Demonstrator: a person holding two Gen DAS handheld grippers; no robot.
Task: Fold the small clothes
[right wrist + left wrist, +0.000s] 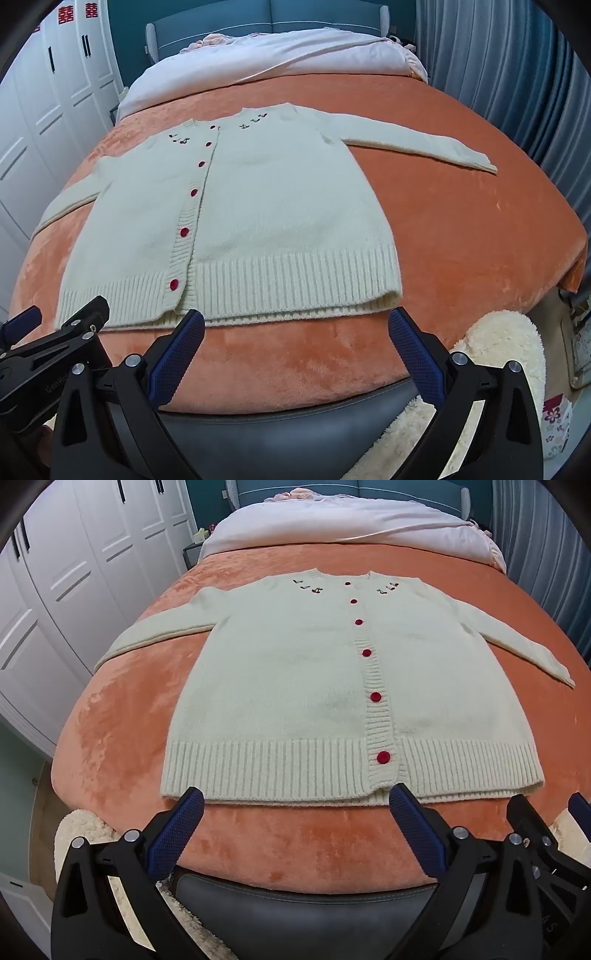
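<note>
A cream knit cardigan [295,686] with red buttons and small cherry embroidery lies flat and buttoned on the orange bedspread, sleeves spread out to both sides. It also shows in the right wrist view [258,221]. My left gripper [295,801] is open and empty, just short of the ribbed hem's left half. My right gripper [295,321] is open and empty, just short of the hem's right half. The right gripper's body shows at the right edge of the left wrist view [546,834]; the left gripper's body [55,343] shows at the left of the right wrist view.
The orange bedspread [295,834] covers a bed with a dark padded foot edge [295,904]. A white duvet [351,524] is bunched at the head. White wardrobes [55,590] stand left, a curtain [517,92] right. A fluffy cream rug [498,350] lies on the floor.
</note>
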